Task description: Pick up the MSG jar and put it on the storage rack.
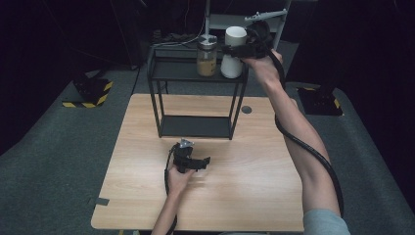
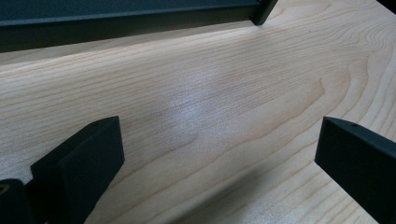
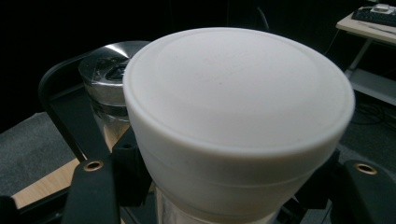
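A white lidded bottle (image 3: pixel 233 121), base hidden, fills your right gripper's (image 1: pixel 238 50) clamp, screening the glass jar (image 1: pixel 207 56); your left gripper (image 2: pixel 219 154) gapes over the counter (image 2: pixel 224 84).

1 white bottle (image 1: pixel 234 51); 1 glass jar (image 1: pixel 207 55); 1 black rack (image 1: pixel 195 126); 1 table (image 1: pixel 254 191).

Left hand (image 1: pixel 177 180): low over the light wooden table (image 1: pixel 147 196), forearm entering from the near edge. Black two-jaw left gripper (image 1: pixel 204 160): level, jaws wide apart, nothing between them, just above the table top.

Right arm: stretched far forward, beyond the table's far edge. Black two-jaw right gripper (image 1: pixel 234 49): raised, jaws clamped on the white round-lidded container (image 1: pixel 233 51).
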`<state>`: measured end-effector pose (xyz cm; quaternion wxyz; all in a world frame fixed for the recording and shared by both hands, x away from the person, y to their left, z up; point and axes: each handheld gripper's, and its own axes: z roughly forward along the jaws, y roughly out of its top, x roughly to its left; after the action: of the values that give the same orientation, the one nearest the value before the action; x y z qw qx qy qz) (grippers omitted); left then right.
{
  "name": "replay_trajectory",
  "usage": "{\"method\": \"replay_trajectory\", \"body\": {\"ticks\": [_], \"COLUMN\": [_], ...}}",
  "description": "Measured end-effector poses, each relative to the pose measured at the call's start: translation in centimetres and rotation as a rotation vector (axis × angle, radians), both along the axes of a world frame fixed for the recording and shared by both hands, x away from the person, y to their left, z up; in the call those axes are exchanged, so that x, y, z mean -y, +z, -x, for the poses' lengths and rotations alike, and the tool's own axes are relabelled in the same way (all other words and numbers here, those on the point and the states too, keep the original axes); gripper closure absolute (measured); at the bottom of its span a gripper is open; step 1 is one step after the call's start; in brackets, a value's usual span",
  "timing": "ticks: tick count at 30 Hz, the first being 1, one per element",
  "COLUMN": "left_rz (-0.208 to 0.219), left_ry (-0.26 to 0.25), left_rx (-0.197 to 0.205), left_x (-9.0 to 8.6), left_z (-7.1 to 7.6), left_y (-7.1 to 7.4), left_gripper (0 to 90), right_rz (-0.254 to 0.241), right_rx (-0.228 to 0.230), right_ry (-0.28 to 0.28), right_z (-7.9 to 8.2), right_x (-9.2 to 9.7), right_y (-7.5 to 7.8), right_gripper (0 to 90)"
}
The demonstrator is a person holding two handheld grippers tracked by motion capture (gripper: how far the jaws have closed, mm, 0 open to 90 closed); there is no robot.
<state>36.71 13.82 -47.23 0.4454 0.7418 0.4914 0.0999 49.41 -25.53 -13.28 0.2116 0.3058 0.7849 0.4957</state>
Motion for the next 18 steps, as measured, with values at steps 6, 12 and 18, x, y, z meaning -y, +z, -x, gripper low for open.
{"method": "replay_trajectory", "body": {"ticks": [6, 12, 18], "left_rz": [-0.001, 0.000, -0.001], "left_ry": [0.000, 0.000, -0.001], "left_rx": [0.000, 0.000, 0.002], "left_x": [0.01, 0.01, -0.03], "left_z": [0.00, 0.00, -0.01], "left_y": [0.01, 0.00, -0.01], "left_gripper": [1.4, 1.4, 1.4], "right_rz": [0.000, 0.001, -0.003], "right_rx": [0.009, 0.015, 0.037], "right_ry": [-0.001, 0.002, 0.012], "right_z": [0.11, 0.16, 0.14], "right_x": [-0.09, 0.01, 0.24], "right_y": [-0.16, -0.25, -0.58], "right_gripper": [35.1, 34.8, 23.5]}}
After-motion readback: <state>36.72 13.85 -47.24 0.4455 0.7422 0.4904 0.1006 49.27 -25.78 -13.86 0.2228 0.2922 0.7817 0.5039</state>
